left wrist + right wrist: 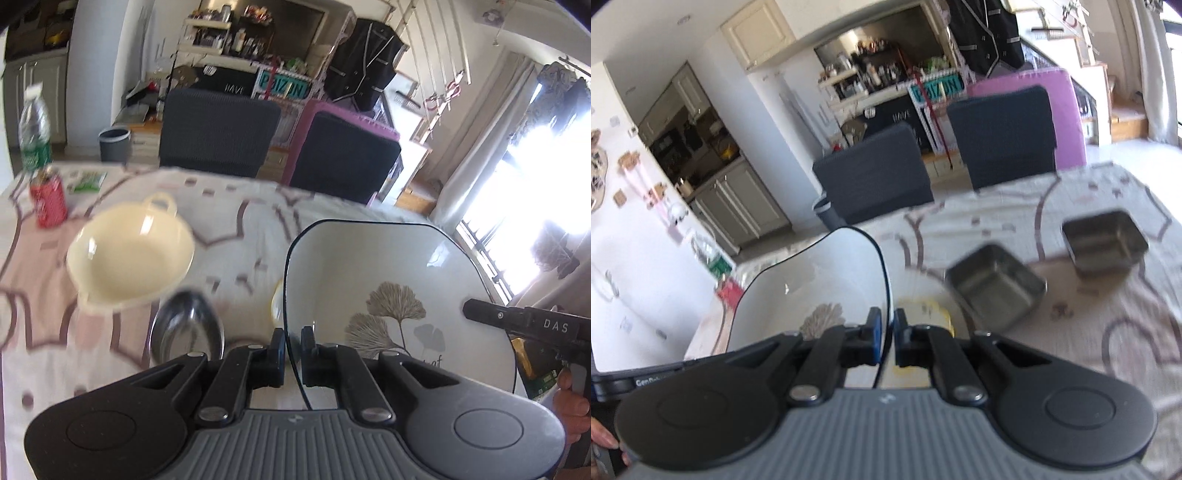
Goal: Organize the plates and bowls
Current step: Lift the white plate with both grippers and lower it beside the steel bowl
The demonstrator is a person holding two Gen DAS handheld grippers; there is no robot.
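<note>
I hold the plate (399, 295) clear above the table (258, 221), the left gripper (293, 349) and right gripper (886, 332) each pinching an opposite rim, so the carry step is in hand. Next I judge it needs a level set-down clear of the cream bowl (129, 254), the steel dish (184, 328) and the two steel tins (995, 286). The cloth-covered table carries a can (48, 201) and a bottle (35, 133); two dark chairs (218, 133) stand behind it.

Quick count of what's on the table (258, 221): one white leaf-print plate (388, 280), one cream bowl (129, 254), one round steel bowl (186, 328), two square steel bowls (995, 286) (1106, 242), one red can (48, 201), one water bottle (35, 133), two dark chairs (218, 131) (343, 155) at the far edge.
</note>
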